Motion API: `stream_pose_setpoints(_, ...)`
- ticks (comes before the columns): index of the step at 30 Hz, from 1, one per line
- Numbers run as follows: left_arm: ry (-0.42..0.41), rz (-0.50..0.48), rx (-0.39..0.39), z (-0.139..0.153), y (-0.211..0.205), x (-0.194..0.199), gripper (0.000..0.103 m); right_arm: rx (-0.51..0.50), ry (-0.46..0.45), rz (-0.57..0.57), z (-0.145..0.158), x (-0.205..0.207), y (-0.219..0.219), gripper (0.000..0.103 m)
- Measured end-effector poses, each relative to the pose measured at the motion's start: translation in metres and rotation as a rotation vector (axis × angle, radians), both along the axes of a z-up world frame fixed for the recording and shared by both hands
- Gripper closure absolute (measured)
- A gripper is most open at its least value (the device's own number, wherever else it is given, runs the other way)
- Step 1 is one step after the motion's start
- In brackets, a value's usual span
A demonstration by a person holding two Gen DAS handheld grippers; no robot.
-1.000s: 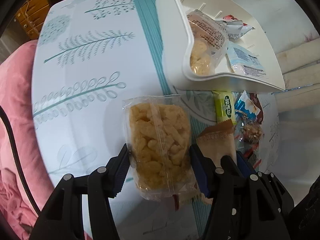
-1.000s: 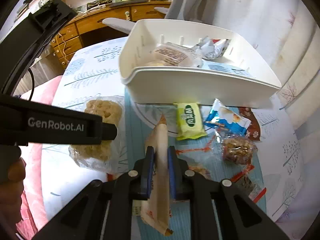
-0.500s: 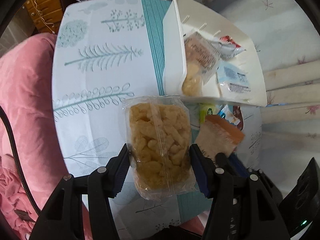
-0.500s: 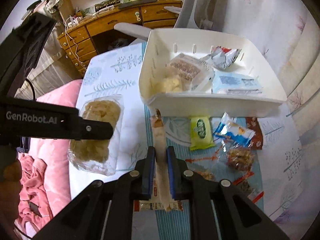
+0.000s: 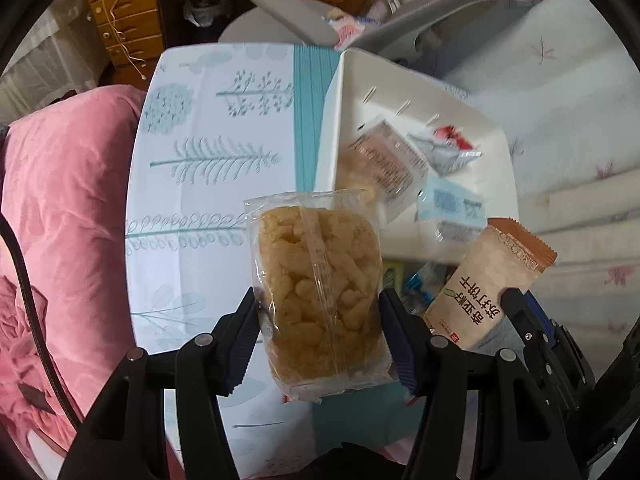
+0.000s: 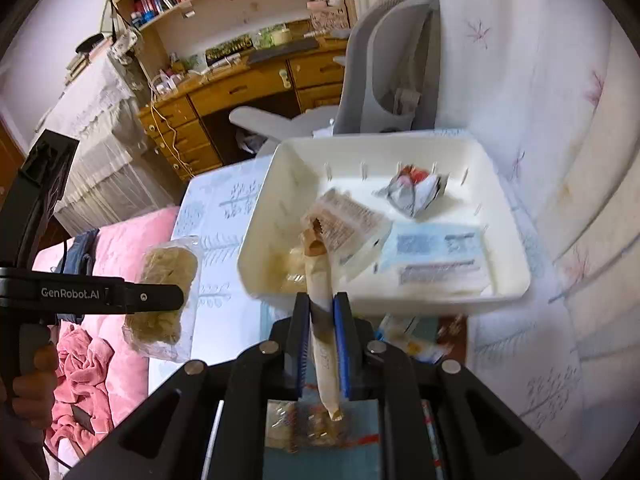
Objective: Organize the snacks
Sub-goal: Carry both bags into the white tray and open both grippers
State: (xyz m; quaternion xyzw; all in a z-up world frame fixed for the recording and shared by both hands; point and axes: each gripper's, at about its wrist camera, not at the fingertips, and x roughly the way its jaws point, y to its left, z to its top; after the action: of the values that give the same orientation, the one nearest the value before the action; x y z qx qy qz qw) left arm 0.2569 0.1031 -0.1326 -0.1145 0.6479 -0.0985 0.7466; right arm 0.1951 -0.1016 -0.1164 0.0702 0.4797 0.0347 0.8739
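Left-wrist view: a clear plastic pack of yellow puffed snacks is clamped in the left gripper, held above the table near the white plastic basket. Right-wrist view: a tan paper-wrapped snack bar is pinched edge-on in the right gripper, its tip over the basket's near rim.

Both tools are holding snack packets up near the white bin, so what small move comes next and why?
Probably carry the right tool a little farther forward over the white bin and open it. Its tan packet is held on edge with its tip already above the bin's near rim, whereas the left tool holds the clear bag of puffs short of the bin.
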Motion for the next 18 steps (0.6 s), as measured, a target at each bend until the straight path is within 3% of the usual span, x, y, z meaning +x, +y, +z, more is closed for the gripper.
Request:
stream_pose_setpoints(7,-0.047,0.031,0.005,0.02,-0.04,0.01,0.046,-0.003,-0.06,0.02,0.014,0.016,-0.045,0.091)
stream_pose_setpoints(18,-0.166,0.02,-0.067,0.03,-0.09,0.036,0.046,-0.013,-0.159,0.018,0.017,0.051,-0.093,0.091)
